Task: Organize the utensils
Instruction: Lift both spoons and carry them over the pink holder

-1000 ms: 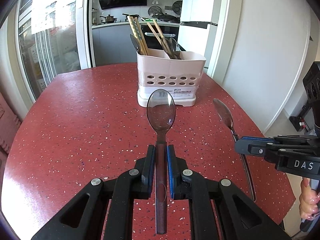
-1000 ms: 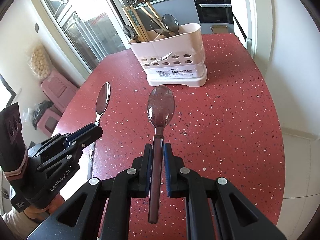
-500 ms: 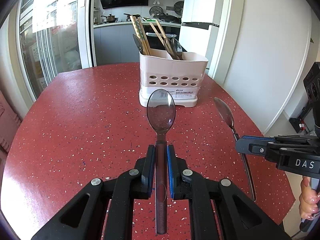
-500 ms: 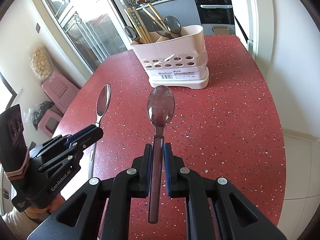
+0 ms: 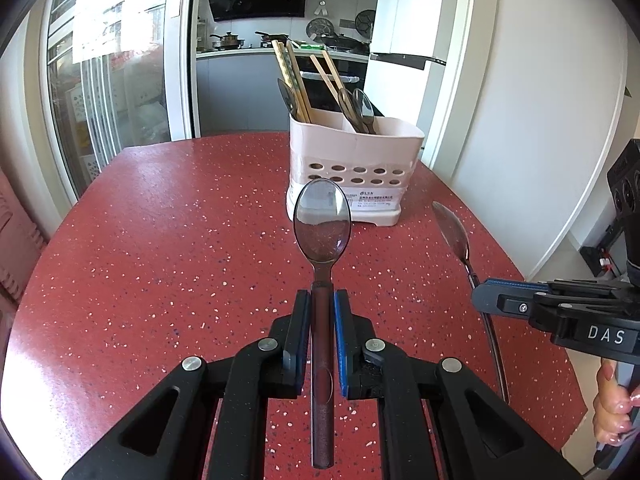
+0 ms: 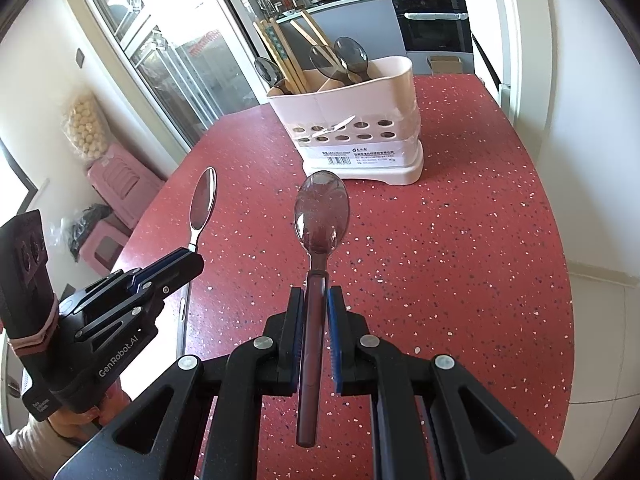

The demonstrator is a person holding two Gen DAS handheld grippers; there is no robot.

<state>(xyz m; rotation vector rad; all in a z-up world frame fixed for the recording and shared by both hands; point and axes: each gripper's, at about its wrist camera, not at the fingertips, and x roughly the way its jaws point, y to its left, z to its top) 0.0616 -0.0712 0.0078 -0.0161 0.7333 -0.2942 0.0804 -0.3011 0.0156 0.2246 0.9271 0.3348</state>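
My left gripper (image 5: 322,300) is shut on the handle of a smoky translucent spoon (image 5: 322,220), bowl pointing forward above the red table. My right gripper (image 6: 315,296) is shut on a like smoky spoon (image 6: 321,212). Each gripper also shows in the other's view, the right gripper (image 5: 480,300) at the right and the left gripper (image 6: 196,256) at the left, with its spoon seen side on. A pale pink utensil holder (image 5: 356,168) stands ahead, also in the right wrist view (image 6: 356,136), holding chopsticks (image 5: 292,76) and dark spoons (image 5: 362,108).
The red speckled table (image 5: 160,240) has a curved edge at the right near a white wall (image 5: 540,120). Pink stools (image 6: 120,184) stand on the floor left of the table. A kitchen doorway lies behind the holder.
Both grippers have moved forward toward the utensil holder, which looks larger and nearer now. Both spoons stay gripped as before.
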